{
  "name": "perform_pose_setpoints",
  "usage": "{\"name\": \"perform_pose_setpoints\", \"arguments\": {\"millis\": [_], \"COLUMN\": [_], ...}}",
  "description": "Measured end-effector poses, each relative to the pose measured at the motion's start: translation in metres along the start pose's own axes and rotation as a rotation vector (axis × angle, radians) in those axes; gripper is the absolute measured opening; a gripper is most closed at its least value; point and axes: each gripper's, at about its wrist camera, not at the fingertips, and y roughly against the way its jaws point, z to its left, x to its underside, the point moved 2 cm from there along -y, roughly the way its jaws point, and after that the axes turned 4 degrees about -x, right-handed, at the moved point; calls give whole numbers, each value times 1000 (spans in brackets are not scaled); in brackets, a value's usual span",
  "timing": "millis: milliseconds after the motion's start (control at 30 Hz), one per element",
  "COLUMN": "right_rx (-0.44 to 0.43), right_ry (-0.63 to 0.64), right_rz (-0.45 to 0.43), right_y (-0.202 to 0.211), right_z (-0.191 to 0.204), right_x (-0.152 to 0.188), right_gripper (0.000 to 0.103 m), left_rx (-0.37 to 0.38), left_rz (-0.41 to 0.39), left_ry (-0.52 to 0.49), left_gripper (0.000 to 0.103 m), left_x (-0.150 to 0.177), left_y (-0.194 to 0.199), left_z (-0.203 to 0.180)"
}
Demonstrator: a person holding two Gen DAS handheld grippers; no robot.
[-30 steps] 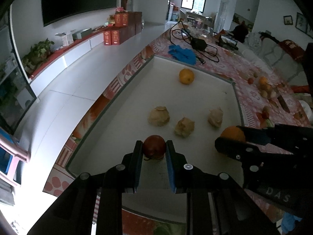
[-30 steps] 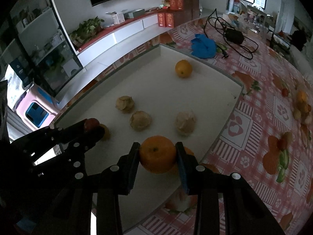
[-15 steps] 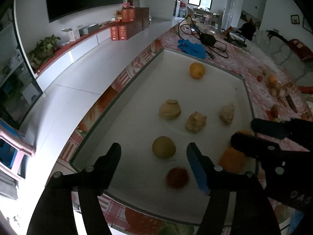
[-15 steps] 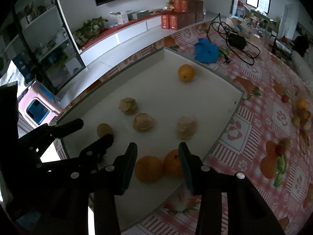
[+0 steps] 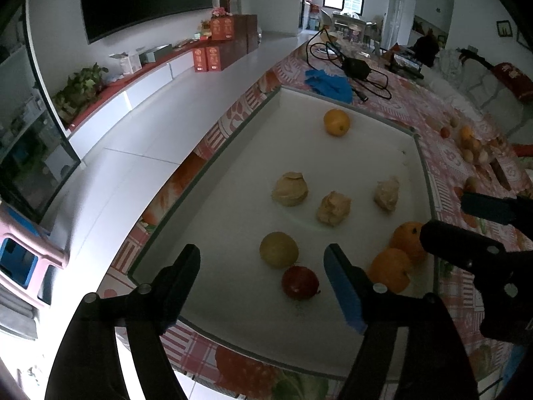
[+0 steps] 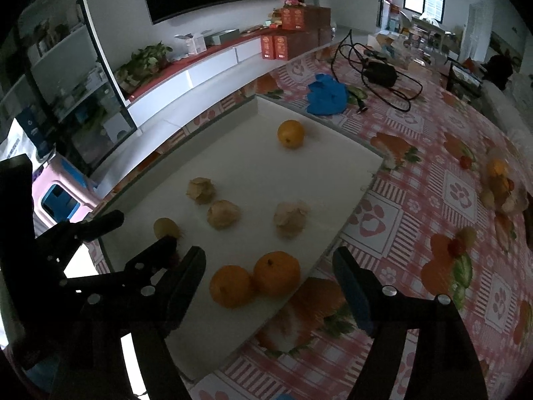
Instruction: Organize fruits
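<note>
A white tray (image 5: 359,153) lies on the checked tablecloth. My left gripper (image 5: 263,260) is open and empty above the tray's near edge, over a red fruit (image 5: 299,282) and a yellow-green fruit (image 5: 278,249). My right gripper (image 6: 268,263) is open and empty, with two oranges (image 6: 254,281) lying side by side between its fingers on the tray's near right edge. Three papery brown husked fruits (image 5: 330,196) sit mid-tray. A lone orange (image 5: 336,122) lies at the far end. The right gripper also shows in the left wrist view (image 5: 466,223).
A blue cloth (image 6: 326,98) and a black cable with adapter (image 6: 379,73) lie beyond the tray. Several small fruits (image 6: 499,186) are scattered on the tablecloth at right. The table's left edge drops to a white floor (image 5: 133,140).
Both grippers opened and drew back. The left let go of the red fruit and the right let go of its orange; both now rest on the tray.
</note>
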Motion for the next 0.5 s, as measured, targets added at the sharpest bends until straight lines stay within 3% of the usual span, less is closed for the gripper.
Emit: {"name": "perform_pose_setpoints", "arguments": {"millis": [500], "right_rx": [10], "right_ry": [-40], "right_rz": [2], "right_y": [6], "right_z": [-18], "right_x": [9], "right_gripper": [80], "left_rx": [-26], "left_rz": [3], "left_ry": [-24], "left_gripper": [81], "left_x": [-1], "left_y": [3], "left_z": [-8]}}
